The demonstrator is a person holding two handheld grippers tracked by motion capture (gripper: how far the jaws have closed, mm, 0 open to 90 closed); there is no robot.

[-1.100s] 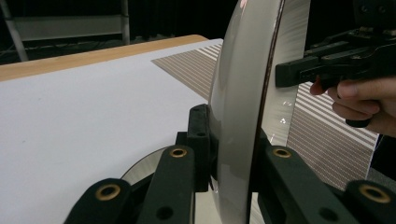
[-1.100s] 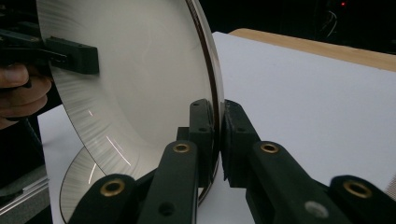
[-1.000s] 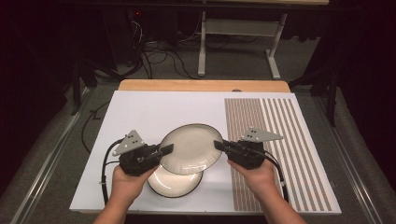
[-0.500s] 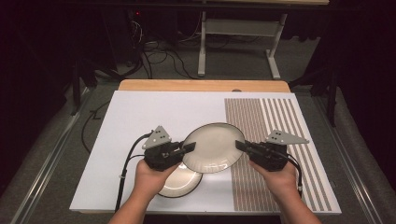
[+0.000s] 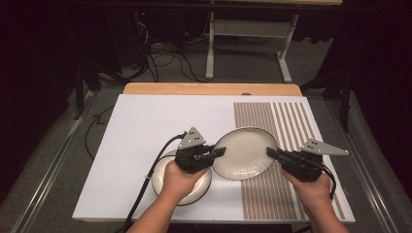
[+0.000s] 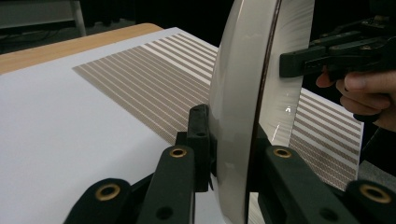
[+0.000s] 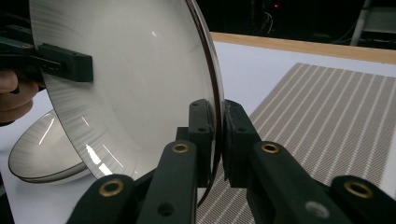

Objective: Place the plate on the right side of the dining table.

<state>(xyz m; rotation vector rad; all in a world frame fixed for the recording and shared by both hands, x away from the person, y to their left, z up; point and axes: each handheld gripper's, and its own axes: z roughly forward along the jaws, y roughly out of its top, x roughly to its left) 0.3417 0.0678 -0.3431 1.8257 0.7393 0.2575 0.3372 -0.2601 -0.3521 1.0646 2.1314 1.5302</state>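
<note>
The left gripper [image 5: 219, 152] and right gripper [image 5: 272, 154] are each clamping their fingers on opposite rims of a round, glossy cream plate [image 5: 244, 153] with a dark edge, holding it face-up above the surface [image 5: 145, 121] near its front edge, beside a second plate [image 5: 163, 182].

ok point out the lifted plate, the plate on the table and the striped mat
lifted plate [image 5: 244, 153], high view, inner face
plate on the table [image 7: 39, 151], right gripper view, inside
striped mat [image 5: 286, 121], high view, bare far part

Striped mat [image 5: 286, 145] on white table [image 5: 145, 131]; beyond, cables [image 5: 165, 58], perhaps a desk frame [image 5: 248, 39].
</note>
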